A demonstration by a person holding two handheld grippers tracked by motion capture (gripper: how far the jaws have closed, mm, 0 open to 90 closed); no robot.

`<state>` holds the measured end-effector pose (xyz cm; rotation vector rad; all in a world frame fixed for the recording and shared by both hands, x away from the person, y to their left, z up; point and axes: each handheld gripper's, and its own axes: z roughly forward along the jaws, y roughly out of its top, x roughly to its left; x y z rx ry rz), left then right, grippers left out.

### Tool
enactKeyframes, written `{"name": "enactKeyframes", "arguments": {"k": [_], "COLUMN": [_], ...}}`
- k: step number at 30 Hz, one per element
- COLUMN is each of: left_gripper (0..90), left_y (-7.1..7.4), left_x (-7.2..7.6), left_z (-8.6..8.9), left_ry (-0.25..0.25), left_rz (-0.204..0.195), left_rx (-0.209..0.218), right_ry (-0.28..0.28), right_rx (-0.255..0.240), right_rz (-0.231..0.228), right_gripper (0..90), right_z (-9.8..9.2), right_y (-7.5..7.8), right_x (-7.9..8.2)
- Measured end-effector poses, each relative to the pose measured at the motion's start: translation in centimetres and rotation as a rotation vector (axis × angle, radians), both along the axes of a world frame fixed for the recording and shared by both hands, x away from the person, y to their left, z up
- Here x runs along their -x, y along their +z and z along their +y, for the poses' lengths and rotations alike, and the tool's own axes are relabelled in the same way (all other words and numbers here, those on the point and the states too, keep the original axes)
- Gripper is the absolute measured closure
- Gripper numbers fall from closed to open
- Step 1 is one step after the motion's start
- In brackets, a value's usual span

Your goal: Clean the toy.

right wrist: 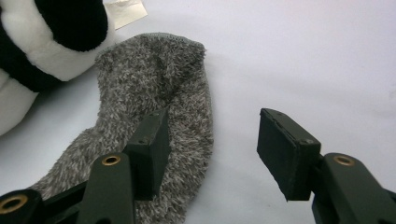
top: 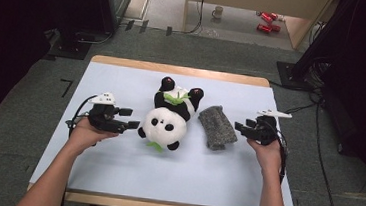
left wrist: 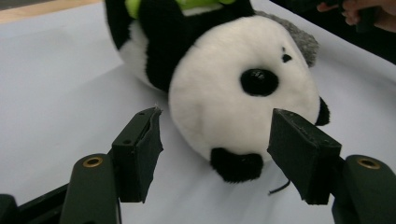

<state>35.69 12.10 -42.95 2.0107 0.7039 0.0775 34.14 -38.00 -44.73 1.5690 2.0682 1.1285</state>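
From above, the plush panda (top: 168,117) lies on its back mid-table on the pale sheet (top: 114,172), a grey fuzzy sock (top: 217,126) just beside it. The left gripper (top: 128,119) points at the panda's head, the right gripper (top: 239,127) at the sock. The left gripper view adds the glossy eye and a loose thread — jaws wide apart, holding nothing. The right gripper view shows the sock's nubbly knit under one pad (right wrist: 156,154) — jaws parted, nothing gripped.
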Motion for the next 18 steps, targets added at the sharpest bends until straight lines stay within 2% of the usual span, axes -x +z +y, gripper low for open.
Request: {"name": "enactKeyframes", "arguments": {"k": [7,9,10,12,13,15,18], "left_gripper": [30.6,27.9,28.6,44.1,54.4,68.8,77.8], "left_y": [-1.7,-2.3,-2.5,-2.5,-2.4,-2.1,-1.8], "left_x": [-0.2,-0.4,-0.4,-0.3,-0.3,-0.3,0.0], "left_z": [-3.7,-4.5,-4.8,-5.0,-5.1,-5.2,-5.0], "left_ry": [-0.08,-0.092,-0.097,-0.086,-0.075,-0.042,-0.013], "left_rz": [0.022,0.014,-0.005,-0.028,-0.021,-0.003,-0.029], "left_rx": [-0.048,-0.062,-0.046,-0.053,-0.061,-0.074,-0.074], "right_ry": [-0.001,-0.003,-0.004,-0.006,-0.007,-0.004,0.0], "right_rx": [0.016,0.023,0.023,0.022,0.025,0.03,0.05], "right_rz": [0.022,0.027,0.028,0.031,0.034,0.041,0.059], "right_gripper": [43.4,43.0,43.0,43.0,43.0,43.0,42.9], "right_z": [0.0,-0.1,-0.1,-0.1,-0.1,-0.1,0.0], "right_y": [-0.7,-0.9,-0.9,-1.0,-1.1,-1.3,-1.7], "right_x": [-0.2,-0.2,-0.2,-0.2,-0.3,-0.3,-0.4]}}
